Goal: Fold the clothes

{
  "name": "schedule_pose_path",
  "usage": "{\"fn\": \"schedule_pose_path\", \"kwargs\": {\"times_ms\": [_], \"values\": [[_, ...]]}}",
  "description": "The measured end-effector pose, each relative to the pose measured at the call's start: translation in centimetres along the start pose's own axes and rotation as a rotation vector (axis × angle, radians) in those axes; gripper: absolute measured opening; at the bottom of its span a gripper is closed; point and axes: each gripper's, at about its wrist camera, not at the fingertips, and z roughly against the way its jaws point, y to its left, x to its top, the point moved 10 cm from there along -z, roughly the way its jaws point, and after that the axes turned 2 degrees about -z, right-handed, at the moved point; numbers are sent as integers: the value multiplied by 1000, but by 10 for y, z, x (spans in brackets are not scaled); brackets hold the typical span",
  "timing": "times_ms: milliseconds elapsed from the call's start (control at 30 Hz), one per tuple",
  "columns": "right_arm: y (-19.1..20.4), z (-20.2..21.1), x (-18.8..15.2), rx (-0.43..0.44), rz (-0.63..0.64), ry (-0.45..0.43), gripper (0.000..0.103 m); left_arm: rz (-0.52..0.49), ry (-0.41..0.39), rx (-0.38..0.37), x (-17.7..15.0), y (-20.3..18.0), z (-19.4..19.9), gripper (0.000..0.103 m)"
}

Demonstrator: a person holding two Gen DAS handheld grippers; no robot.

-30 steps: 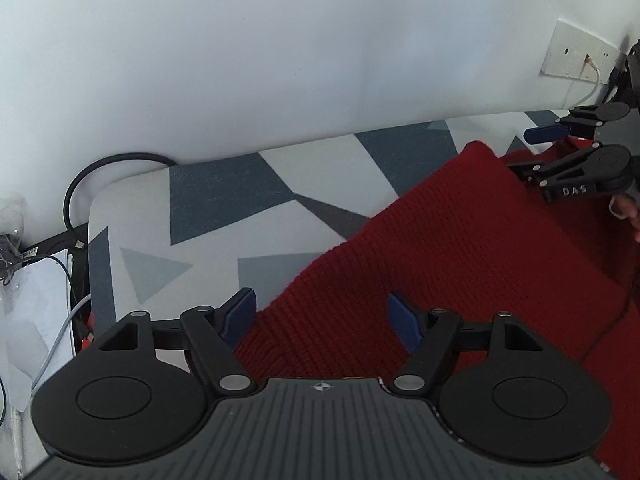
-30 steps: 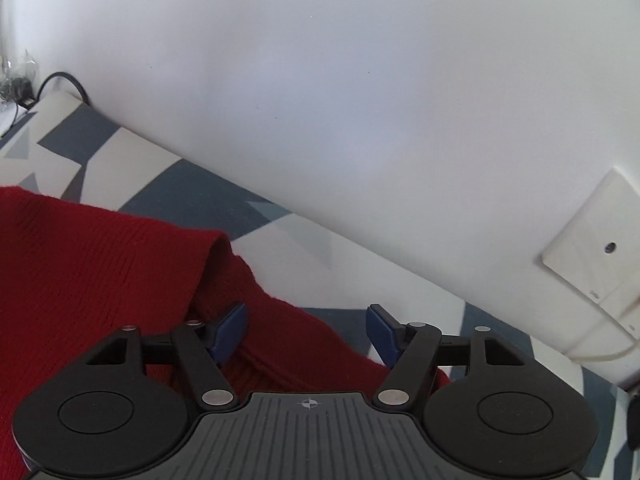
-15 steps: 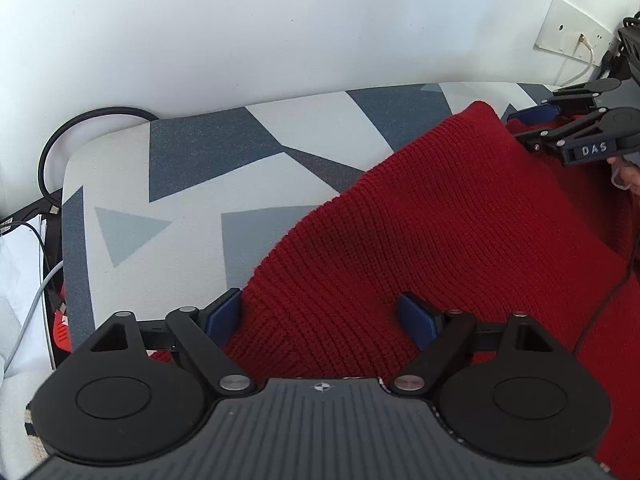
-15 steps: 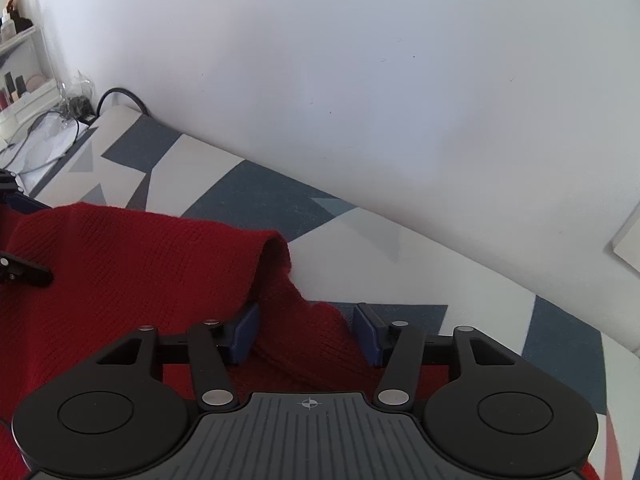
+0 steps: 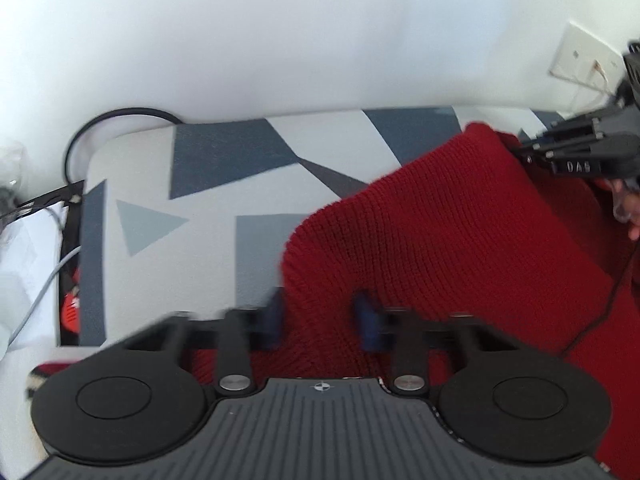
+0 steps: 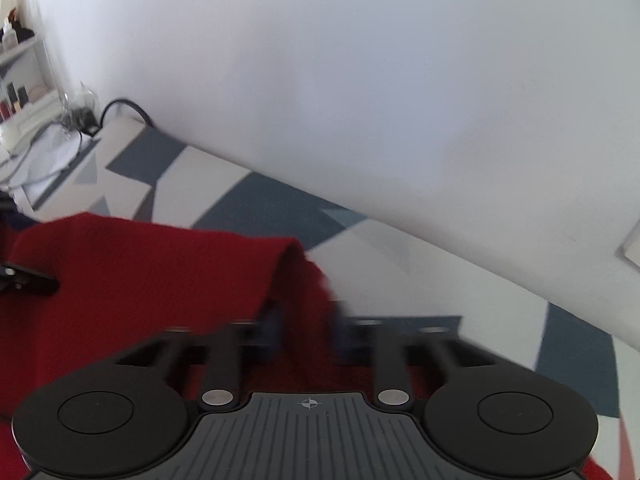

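A red knit sweater (image 5: 460, 232) lies on a surface with a grey, white and dark blue geometric cover (image 5: 224, 184). My left gripper (image 5: 320, 316) is closed on the sweater's near left edge, with knit bunched between its blue pads. My right gripper (image 6: 306, 328) is closed on a raised fold of the same sweater (image 6: 160, 276) at its far right edge. In the left wrist view the right gripper (image 5: 576, 152) shows at the upper right, at the sweater's far corner. Both grippers are motion-blurred.
A white wall (image 6: 360, 80) runs close behind the surface. A black cable (image 5: 116, 116) loops at the far left corner, with papers and wires (image 5: 32, 240) beside the left edge. A wall socket plate (image 5: 580, 60) sits at the upper right.
Both grippers have closed from wide open onto the sweater's edge. The cloth between them has lifted and bunched up, pulling away from the left part of the cover.
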Motion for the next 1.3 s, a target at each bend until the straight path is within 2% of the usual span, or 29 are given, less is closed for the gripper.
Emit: {"fn": "schedule_pose_path", "kwargs": {"times_ms": [133, 167, 200, 267, 367, 400, 467, 500, 533, 567, 667, 800, 900, 1033, 1167, 1233, 1300], "values": [[-1, 10, 18, -41, -55, -98, 5, -18, -121, 75, 9, -2, 31, 19], [-4, 13, 26, -43, -83, -126, 5, 5, -133, 98, 12, 4, 31, 19], [-7, 7, 30, -44, -99, -118, 5, 29, -144, 121, 14, 11, 32, 19], [-12, -10, 34, -47, -124, -84, 5, 83, -127, 156, 13, 23, 20, 19], [-14, -33, 25, -91, -127, -53, 5, 71, -94, 247, 8, 26, 2, 15], [-15, -38, 22, -109, -125, -51, 5, 63, -88, 278, 7, 26, -1, 21], [-19, -40, 19, -137, -145, -56, 10, 16, -80, 308, 8, 18, 3, 42], [-24, -28, 19, -123, -192, -74, 20, -8, -76, 323, 8, 14, 5, 65], [-31, -15, 20, -104, -244, -94, 27, -28, -79, 321, 10, 9, 9, 77], [-37, -1, 21, -84, -295, -114, 28, -48, -107, 311, 14, 3, 17, 78], [-76, 61, 24, -116, -362, -213, 32, -75, -150, 248, 26, -22, 33, 78], [-147, 114, -4, -283, -419, -137, 33, -33, -127, 102, 36, -65, 33, 78], [-182, 130, -33, -362, -416, -47, 35, 6, -59, 56, 34, -96, 15, 78], [-167, 116, -53, -338, -372, 3, 35, -26, -13, 86, 26, -132, -6, 78], [-149, 101, -71, -310, -327, 47, 38, -14, 17, 95, 11, -144, -17, 79], [-140, 94, -81, -296, -305, 70, 53, 0, 6, 114, 8, -141, -17, 87], [-132, 87, -90, -282, -283, 92, 55, 27, 10, 112, 6, -135, -19, 91]]}}
